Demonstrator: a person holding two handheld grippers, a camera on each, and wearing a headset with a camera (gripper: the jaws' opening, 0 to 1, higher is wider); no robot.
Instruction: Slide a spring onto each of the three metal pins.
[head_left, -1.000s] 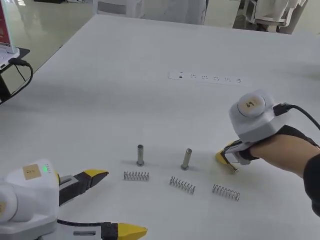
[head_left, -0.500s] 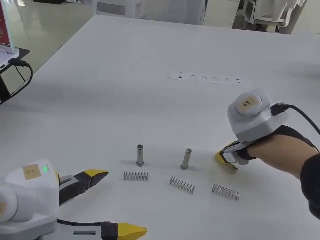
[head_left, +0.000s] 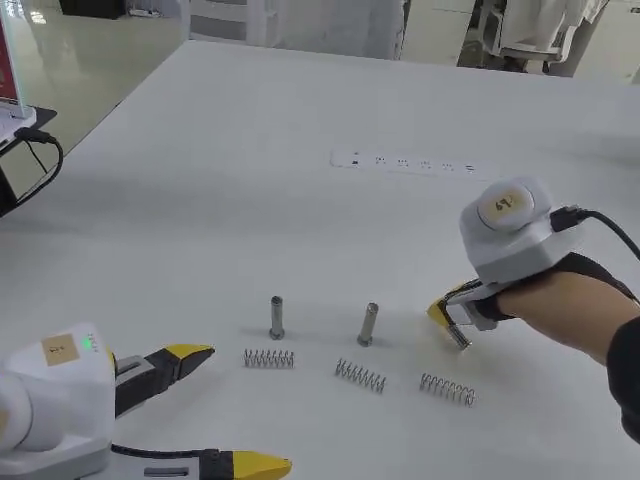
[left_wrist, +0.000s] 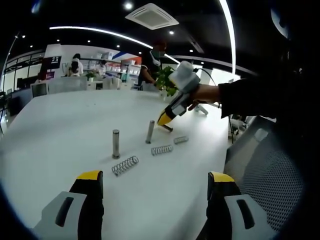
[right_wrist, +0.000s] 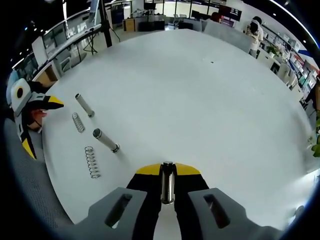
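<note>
Two metal pins stand upright on the white table, a left pin (head_left: 276, 318) (left_wrist: 115, 144) (right_wrist: 84, 105) and a middle pin (head_left: 368, 325) (left_wrist: 150, 132) (right_wrist: 105, 140). A spring lies in front of each: left spring (head_left: 269, 358) (left_wrist: 125, 165), middle spring (head_left: 360, 376) (left_wrist: 161, 149), right spring (head_left: 447, 390) (left_wrist: 181, 140). My right gripper (head_left: 450, 318) (right_wrist: 167, 172) is shut on a third pin (right_wrist: 167, 182), tilted just above the table beyond the right spring. My left gripper (head_left: 225, 408) (left_wrist: 155, 177) is open and holds nothing, near the front left.
A flush power strip (head_left: 410, 163) is set into the table further back. A black cable (head_left: 40, 150) hangs off the left edge. The white tabletop (head_left: 250, 200) stretches bare behind the pins. People stand far off in the room.
The head camera has shifted slightly. My right gripper still holds the third pin in nearly the same place, and the left gripper has stayed put.
</note>
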